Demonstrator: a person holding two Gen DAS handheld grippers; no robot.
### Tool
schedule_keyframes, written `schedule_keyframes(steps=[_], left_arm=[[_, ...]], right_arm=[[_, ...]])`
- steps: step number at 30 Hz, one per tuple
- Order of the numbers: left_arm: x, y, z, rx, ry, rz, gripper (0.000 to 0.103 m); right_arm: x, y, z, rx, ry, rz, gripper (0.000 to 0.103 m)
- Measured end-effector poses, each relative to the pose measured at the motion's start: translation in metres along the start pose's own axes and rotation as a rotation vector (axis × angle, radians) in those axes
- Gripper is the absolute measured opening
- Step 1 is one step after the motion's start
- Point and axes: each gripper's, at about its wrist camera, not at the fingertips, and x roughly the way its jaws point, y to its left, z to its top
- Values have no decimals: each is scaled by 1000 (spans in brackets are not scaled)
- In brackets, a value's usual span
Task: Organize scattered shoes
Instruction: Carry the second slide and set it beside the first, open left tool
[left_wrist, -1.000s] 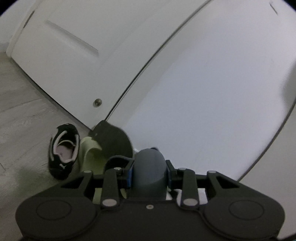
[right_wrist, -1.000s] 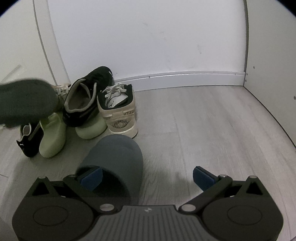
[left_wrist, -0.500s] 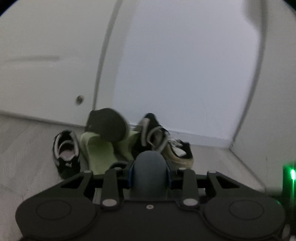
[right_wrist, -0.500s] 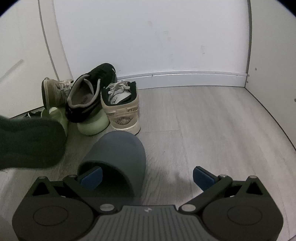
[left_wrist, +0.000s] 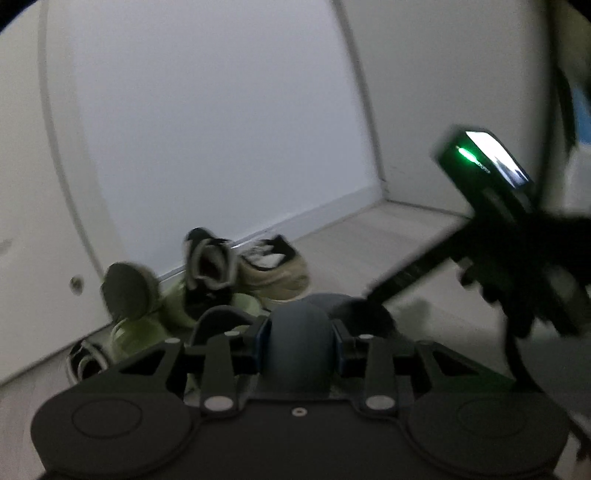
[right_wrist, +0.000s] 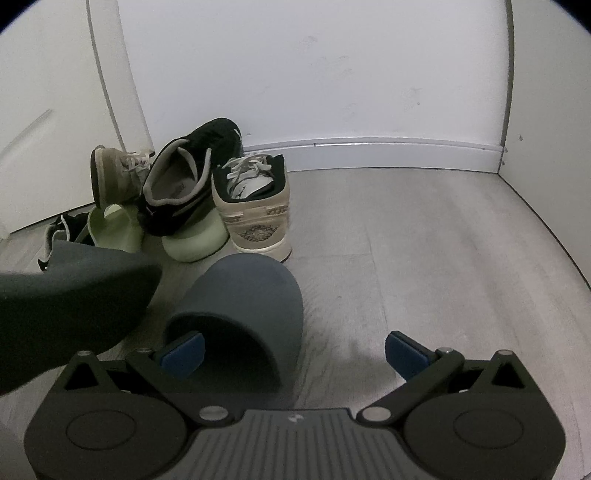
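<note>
My left gripper (left_wrist: 300, 338) is shut on a dark grey-blue slipper (left_wrist: 299, 350), held off the floor. The same slipper (right_wrist: 70, 295) pokes into the right wrist view from the left. Its twin slipper (right_wrist: 240, 314) lies on the floor, toe pointing away, just beside the held one. My right gripper (right_wrist: 295, 354) is open, its left blue fingertip (right_wrist: 183, 350) at the floor slipper's opening and its right one over bare floor. Behind them is a pile: a black sneaker (right_wrist: 192, 184), a beige sneaker (right_wrist: 255, 210), green slides (right_wrist: 195, 245) and a tan sneaker (right_wrist: 118, 173).
Another black sneaker (right_wrist: 55, 236) lies at the pile's left edge by the white door (right_wrist: 55, 110). A white wall with baseboard (right_wrist: 369, 147) closes the back and a side panel (right_wrist: 554, 110) the right. Grey wood floor (right_wrist: 424, 240) spreads to the right. The right gripper's body (left_wrist: 517, 258) shows a green light.
The left gripper has swung right and come down with the slipper, which now sits close to the one on the floor. The right gripper has stayed open and almost still.
</note>
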Motion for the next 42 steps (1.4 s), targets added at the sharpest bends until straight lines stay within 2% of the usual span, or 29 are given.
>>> schedule_keyframes(steps=[4,9,11,12,13,21,23,28,31,33,35,37,42], left_arm=[[8,-21,-16,72,27,-81,40],[22,-26,-32,49,90,-135,43],[30,-22,-37,7,134,-155,38],[34,-19,-39,-18,151,-160,21],[41,-13,-41,-57,177,-158,18],[61,21,-45,-259,217,-120,18],[64,33,-44,-339,229,-91,20],[72,51,-46,-396,276,26,20],[73,61,-50,-452,304,72,29],[73,67,-51,-482,309,87,37],[74,70,-51,-513,312,104,39],[76,73,-51,-547,327,118,62],[80,71,-53,-578,370,129,65]], right_arm=[[2,0,-1,7,3,-4,103],[3,-2,-2,11,6,-9,103],[3,-2,-2,11,8,-8,103],[3,-2,-2,12,9,-8,103],[4,-2,-3,12,9,-8,103],[5,-3,-5,16,14,-9,103],[6,-3,-6,16,16,-9,103],[11,2,-10,-10,36,11,102],[14,9,-14,-43,55,26,96],[18,16,-17,-69,67,38,83],[21,28,-22,-106,76,49,76],[25,39,-27,-118,81,60,71],[28,69,-43,-215,117,79,67]])
